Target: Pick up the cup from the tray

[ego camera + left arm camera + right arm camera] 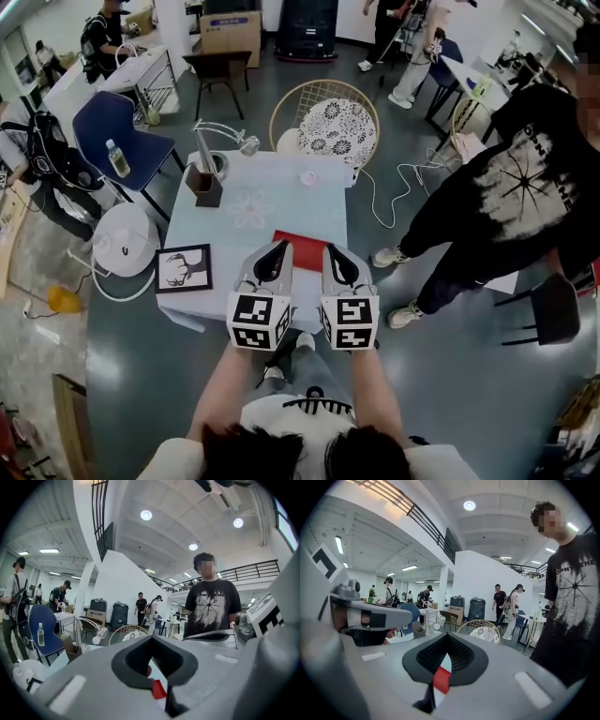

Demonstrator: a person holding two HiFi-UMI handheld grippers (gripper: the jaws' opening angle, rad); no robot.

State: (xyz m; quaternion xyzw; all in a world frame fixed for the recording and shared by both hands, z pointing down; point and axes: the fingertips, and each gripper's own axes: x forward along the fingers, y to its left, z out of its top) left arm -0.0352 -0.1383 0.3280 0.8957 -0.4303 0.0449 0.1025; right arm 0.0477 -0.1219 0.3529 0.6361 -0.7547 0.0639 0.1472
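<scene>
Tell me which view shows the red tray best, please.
The head view: the red tray lies on the table, its near part hidden behind the left gripper and the right gripper. Each gripper view shows only a red sliver of it between its jaws.

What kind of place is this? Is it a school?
Probably a big shared workroom or lab, not a home. It has a bare grey floor, a blue chair by a work table, a cardboard box, and an upstairs railing.
</scene>
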